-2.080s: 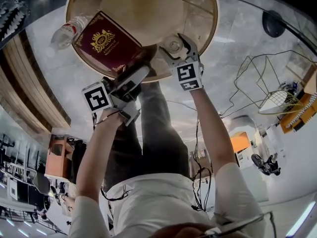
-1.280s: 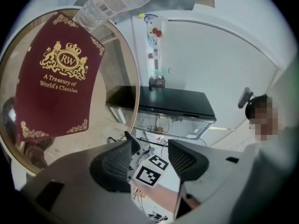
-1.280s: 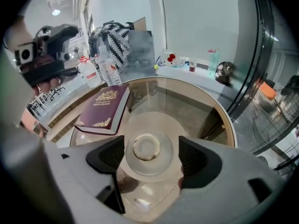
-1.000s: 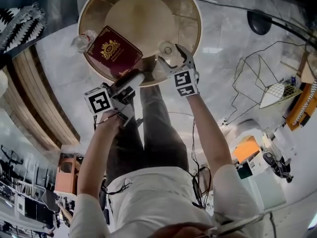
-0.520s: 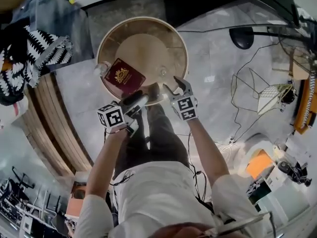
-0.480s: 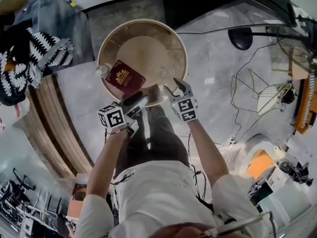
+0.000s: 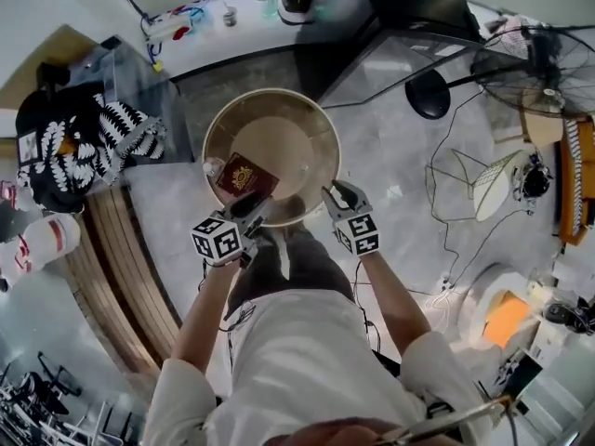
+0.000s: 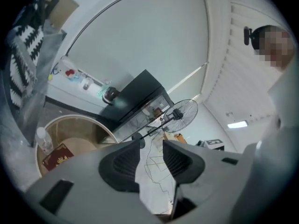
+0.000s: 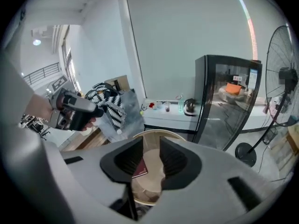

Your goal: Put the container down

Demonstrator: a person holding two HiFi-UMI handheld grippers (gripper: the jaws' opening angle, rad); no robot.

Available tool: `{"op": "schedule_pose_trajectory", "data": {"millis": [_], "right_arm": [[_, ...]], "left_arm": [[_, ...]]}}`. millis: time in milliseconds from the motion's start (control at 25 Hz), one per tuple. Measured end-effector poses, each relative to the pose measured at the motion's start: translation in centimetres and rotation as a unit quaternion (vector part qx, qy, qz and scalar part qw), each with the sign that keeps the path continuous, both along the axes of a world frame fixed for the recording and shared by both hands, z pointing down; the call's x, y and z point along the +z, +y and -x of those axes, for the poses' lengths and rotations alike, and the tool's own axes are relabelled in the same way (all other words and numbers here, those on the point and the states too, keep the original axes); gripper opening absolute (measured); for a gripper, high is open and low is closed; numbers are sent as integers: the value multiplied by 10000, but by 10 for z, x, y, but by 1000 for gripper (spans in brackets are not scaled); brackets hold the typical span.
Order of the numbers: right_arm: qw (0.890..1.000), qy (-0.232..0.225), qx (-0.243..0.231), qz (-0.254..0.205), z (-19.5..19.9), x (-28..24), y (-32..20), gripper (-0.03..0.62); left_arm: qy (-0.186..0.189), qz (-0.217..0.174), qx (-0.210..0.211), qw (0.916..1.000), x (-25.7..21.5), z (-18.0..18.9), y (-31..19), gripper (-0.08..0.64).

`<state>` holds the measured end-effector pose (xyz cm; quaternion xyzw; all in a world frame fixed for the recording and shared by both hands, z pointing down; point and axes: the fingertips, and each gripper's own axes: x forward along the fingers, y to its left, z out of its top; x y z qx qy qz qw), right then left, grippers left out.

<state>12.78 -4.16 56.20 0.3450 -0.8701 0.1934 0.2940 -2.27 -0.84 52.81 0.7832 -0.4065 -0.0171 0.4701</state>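
Note:
The container (image 7: 321, 147) is a round beige tub that stands on the grey floor. A maroon book (image 7: 246, 177) and a clear bottle (image 7: 212, 168) lie inside it. My left gripper (image 7: 253, 210) hovers over the tub's near rim, and my right gripper (image 7: 337, 193) hangs just to the right of that rim. Neither touches the tub. In the left gripper view the jaws of the left gripper (image 8: 152, 158) are closing with nothing between them, and the tub (image 8: 88, 125) sits far below. The right gripper (image 9: 152, 158) is closing too, also on nothing, with the book (image 9: 140, 168) showing through its gap.
A standing fan (image 7: 539, 63) and a black glass cabinet (image 7: 372, 7) are behind the tub. A wire basket (image 7: 483, 184) and cables lie to the right. A black-and-white patterned cloth (image 7: 93, 142) and wooden slats (image 7: 130, 277) are on the left.
The tub now looks smaller and farther away as the view rises. Both grippers have come off its near rim and lifted away. Their jaws have narrowed.

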Motion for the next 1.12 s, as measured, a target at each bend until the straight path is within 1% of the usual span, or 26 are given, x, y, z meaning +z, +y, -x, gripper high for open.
{"op": "schedule_pose_trajectory", "data": {"millis": [200, 360, 440, 560, 720, 880, 1120], "right_arm": [[9987, -205, 381, -258, 3, -61, 24, 69], [9972, -263, 446, -535, 10, -102, 44, 52], [9960, -319, 492, -669, 12, -122, 52, 49], [9943, -349, 541, -849, 9, -145, 57, 47], [9921, -385, 625, -1017, -4, -168, 64, 40], [9898, -450, 654, -1182, -18, -190, 64, 31], [9850, -561, 681, -1481, -40, -219, 58, 6]], "left_arm": [[-506, -464, 249, 9973, -50, 8, 17, 115], [-859, -800, 518, 9917, -86, 9, 30, 91], [-981, -932, 649, 9887, -100, 8, 33, 81], [-1026, -1124, 739, 9856, -120, 8, 35, 67], [-1090, -1333, 661, 9829, -144, 8, 38, 49], [-1128, -1473, 455, 9816, -164, 9, 37, 41], [-1236, -1660, 217, 9781, -183, 6, 37, 35]]}}
